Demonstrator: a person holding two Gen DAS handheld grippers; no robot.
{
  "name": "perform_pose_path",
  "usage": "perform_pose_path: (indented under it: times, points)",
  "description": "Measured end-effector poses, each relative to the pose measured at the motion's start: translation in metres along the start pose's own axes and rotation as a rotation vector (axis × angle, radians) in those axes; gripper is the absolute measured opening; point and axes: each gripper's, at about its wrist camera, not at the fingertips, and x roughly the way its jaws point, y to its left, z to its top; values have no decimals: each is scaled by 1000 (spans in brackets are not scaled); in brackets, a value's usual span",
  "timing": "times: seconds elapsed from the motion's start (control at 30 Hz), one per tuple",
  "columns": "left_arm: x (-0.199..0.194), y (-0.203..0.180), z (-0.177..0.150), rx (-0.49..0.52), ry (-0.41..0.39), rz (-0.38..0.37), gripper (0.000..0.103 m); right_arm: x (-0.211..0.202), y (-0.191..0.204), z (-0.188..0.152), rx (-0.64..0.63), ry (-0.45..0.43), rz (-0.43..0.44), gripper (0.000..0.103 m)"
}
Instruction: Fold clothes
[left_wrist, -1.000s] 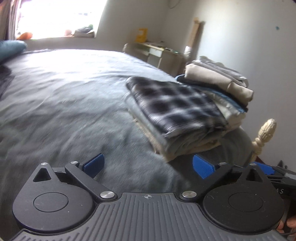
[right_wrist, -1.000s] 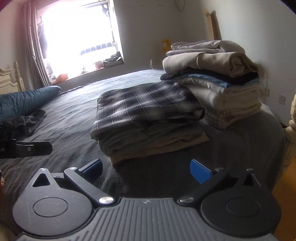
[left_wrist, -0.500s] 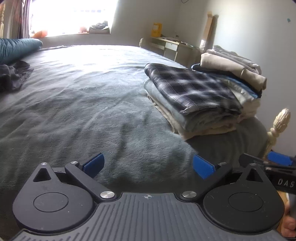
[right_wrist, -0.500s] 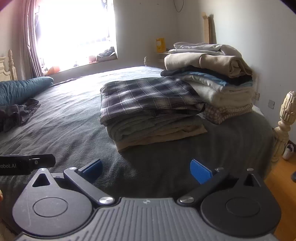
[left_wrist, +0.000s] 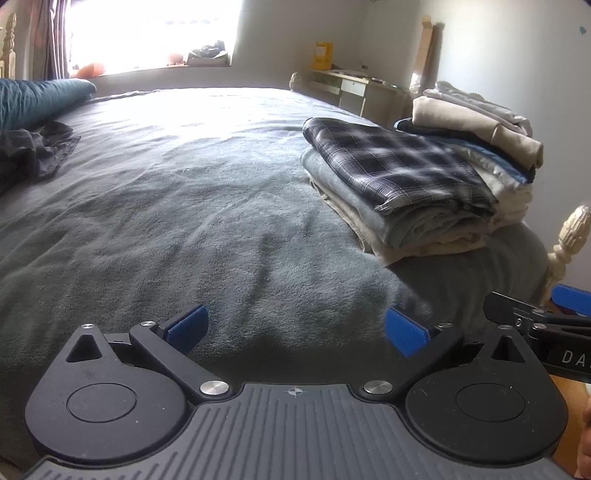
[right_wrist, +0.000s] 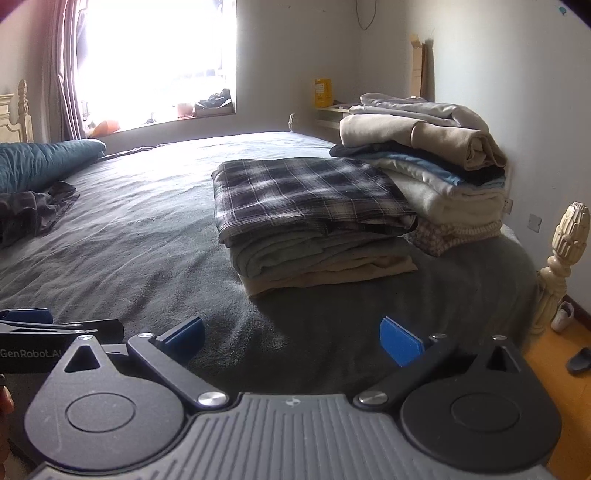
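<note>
Blue pads tip both tools at the bottom of each frame: the left gripper (left_wrist: 295, 328) has its fingers spread wide with nothing between them, and the right gripper (right_wrist: 291, 336) is spread and empty likewise, both hovering low over the near edge of the grey-green blanket (left_wrist: 207, 206) that covers the bed. Beyond that bare stretch, at centre right, the plaid shirt (right_wrist: 306, 192) lies folded on top of a low stack of grey and beige garments (right_wrist: 321, 262), and just behind it, touching or nearly so, a taller pile of folded clothes (right_wrist: 432, 166) rises toward the wall in the upper right, beside a cream bedpost (right_wrist: 565, 243). Those piles look finished, so the piece left to fold is most likely the dark crumpled garment (left_wrist: 33, 151) at the left edge of the frame, well apart from both grippers and just in front of a teal pillow (left_wrist: 40, 98). It reads as thin, limp cloth: light, soft, likely to sag and drag on the napped blanket instead of sliding. A sensible hold would be a pinch on a hem or corner with each gripper, lifting to let it hang open before laying it flat; which edge is which cannot be told from here, the heap being too bunched
</note>
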Motion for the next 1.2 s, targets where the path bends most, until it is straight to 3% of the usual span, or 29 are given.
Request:
perform_pose_path:
  times: [0.73, 1.2]
  points:
    - [-11, -10, -6, 34, -15, 27, 103, -2, -5, 2, 67, 20, -32, 103]
    - [-27, -9, -5, 42, -74, 40, 103, -4, 1, -3, 75, 42, -68, 103]
